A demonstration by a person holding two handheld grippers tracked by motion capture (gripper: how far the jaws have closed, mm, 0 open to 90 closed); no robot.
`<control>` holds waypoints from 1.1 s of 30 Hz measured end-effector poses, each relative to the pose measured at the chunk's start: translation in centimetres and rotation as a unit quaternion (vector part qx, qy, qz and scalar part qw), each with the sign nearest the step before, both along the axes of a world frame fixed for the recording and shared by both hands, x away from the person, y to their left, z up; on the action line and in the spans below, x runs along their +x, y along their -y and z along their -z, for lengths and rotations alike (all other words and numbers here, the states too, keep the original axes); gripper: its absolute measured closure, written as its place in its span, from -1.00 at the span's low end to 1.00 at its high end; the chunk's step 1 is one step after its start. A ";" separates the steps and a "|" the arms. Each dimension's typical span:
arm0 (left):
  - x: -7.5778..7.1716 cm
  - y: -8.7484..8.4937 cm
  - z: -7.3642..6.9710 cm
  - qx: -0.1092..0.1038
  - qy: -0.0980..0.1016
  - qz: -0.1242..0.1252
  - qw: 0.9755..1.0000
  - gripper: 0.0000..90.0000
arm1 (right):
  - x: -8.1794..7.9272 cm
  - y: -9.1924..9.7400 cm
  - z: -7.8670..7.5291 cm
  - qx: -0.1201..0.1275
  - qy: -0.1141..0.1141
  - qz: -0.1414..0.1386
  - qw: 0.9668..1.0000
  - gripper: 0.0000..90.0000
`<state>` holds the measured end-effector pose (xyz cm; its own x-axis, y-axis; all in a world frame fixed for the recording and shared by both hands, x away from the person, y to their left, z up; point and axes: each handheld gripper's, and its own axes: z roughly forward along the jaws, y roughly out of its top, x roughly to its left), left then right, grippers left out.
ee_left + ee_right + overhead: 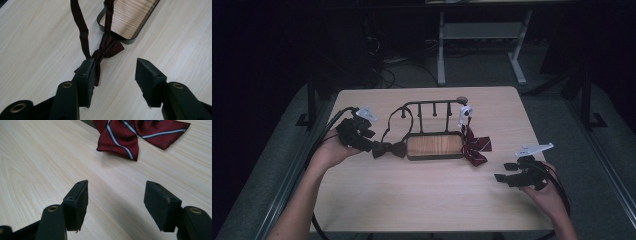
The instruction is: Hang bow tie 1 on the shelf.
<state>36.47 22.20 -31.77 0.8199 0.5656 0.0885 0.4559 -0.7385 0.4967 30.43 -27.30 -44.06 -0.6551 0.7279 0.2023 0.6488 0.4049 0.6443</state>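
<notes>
– Where the left gripper [113, 68] sits, we log 2 jaws spread wide, dark bow tie [106, 48] touching 1 jaw at 11 o'clock.
– Right gripper [116, 192]: wide, empty; striped bow tie [130, 135] at 12 o'clock, beside the rack tray [434, 145].

The dark bow tie [105, 48] is partly covered by the left tool's [113, 77] near jaw; its strap runs off the top edge. The striped bow tie [140, 133] is cropped at the top. The white item [465, 113] on the rack [432, 107], possibly a clip, is too small to identify.
</notes>
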 end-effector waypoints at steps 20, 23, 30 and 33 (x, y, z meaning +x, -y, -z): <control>-1.1 -0.2 1.6 -0.007 -0.001 0.003 1.000 -0.13 | 0.0 0.0 0.0 -0.001 0.000 0.001 1.000 -0.20; -1.3 -0.2 1.8 -0.008 -0.002 0.001 1.000 -0.16 | 0.0 0.0 0.0 -0.001 0.000 0.000 1.000 -0.20; -1.7 -0.3 2.6 -0.014 -0.002 -0.002 1.000 -0.26 | 0.0 0.1 0.0 0.000 0.001 0.002 1.000 -0.20; -1.9 -0.3 3.0 -0.016 -0.001 -0.003 1.000 -0.30 | 0.0 0.1 0.0 0.000 0.001 0.001 1.000 -0.20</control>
<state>34.60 22.51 -34.76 0.8172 0.5723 0.0684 0.4609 -0.7201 0.5187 30.44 -27.42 -44.08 -0.6538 0.7296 0.2006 0.6487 0.4039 0.6451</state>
